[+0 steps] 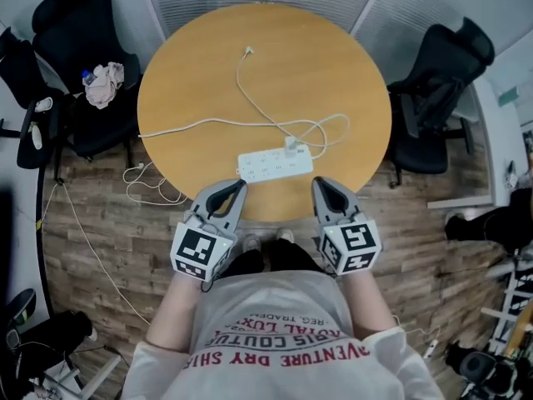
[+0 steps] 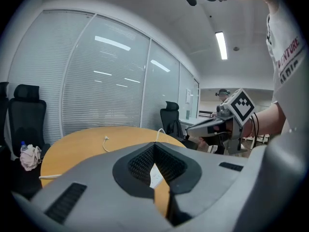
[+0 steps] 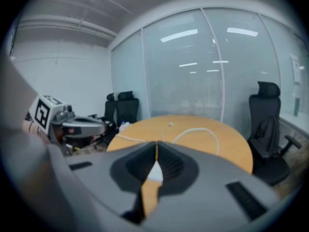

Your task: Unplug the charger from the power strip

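White power strip (image 1: 275,165) lies on the round wooden table (image 1: 183,82), close to the table edge on my side.
> Charger?
Plugged in. The small white charger (image 1: 291,146) sits on the strip's right end, on the side away from me.
> Cables?
White cable (image 1: 250,90) loops just beyond the strip's right end. One run ends in a loose connector (image 1: 248,52) well beyond the strip. Another goes left from the strip and off the table edge.
> Left gripper?
Left gripper (image 1: 242,185) (image 2: 154,146) is on my side of the strip's left end. Jaws clenched, nothing between them. The tips look right at the strip's corner, but I can't tell if they touch.
> Right?
Right gripper (image 1: 317,182) (image 3: 157,144) is on my side of the strip's right end, just short of it. Also clenched and empty. The charger is beyond the tips, across the strip.
> Anything else?
Black office chairs stand well to the left (image 1: 79,32) and right (image 1: 433,98) of the strip. The left one has a crumpled cloth (image 1: 104,84) on its seat.
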The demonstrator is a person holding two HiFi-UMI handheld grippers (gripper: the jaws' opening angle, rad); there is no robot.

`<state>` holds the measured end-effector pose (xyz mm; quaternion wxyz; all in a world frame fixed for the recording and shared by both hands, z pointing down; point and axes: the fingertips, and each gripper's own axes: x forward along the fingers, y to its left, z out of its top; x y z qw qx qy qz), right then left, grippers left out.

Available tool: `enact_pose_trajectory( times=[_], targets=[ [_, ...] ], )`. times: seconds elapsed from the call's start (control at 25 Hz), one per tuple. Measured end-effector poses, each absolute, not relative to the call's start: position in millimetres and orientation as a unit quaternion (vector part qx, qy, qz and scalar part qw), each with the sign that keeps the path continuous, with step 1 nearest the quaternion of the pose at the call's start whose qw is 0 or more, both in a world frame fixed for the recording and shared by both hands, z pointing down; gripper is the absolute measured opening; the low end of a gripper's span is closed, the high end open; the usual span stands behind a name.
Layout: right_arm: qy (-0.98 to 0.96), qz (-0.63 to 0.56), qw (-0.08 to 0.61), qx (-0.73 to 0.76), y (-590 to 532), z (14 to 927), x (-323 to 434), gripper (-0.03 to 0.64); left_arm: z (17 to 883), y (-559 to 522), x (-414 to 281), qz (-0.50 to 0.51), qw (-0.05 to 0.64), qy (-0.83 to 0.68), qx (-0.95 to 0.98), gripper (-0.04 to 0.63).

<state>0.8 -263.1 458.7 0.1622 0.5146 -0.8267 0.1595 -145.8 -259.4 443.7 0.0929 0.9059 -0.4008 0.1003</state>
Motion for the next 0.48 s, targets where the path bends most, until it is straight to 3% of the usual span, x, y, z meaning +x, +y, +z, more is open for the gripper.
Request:
enact_pose_trajectory(
  times=[0.48],
  targets=[
    [-0.825,0.199,0.224,0.479,-327,557,10,0.029,562,-319,-110,0.183,0.140,-0.356,0.906,0.032]
  ],
)
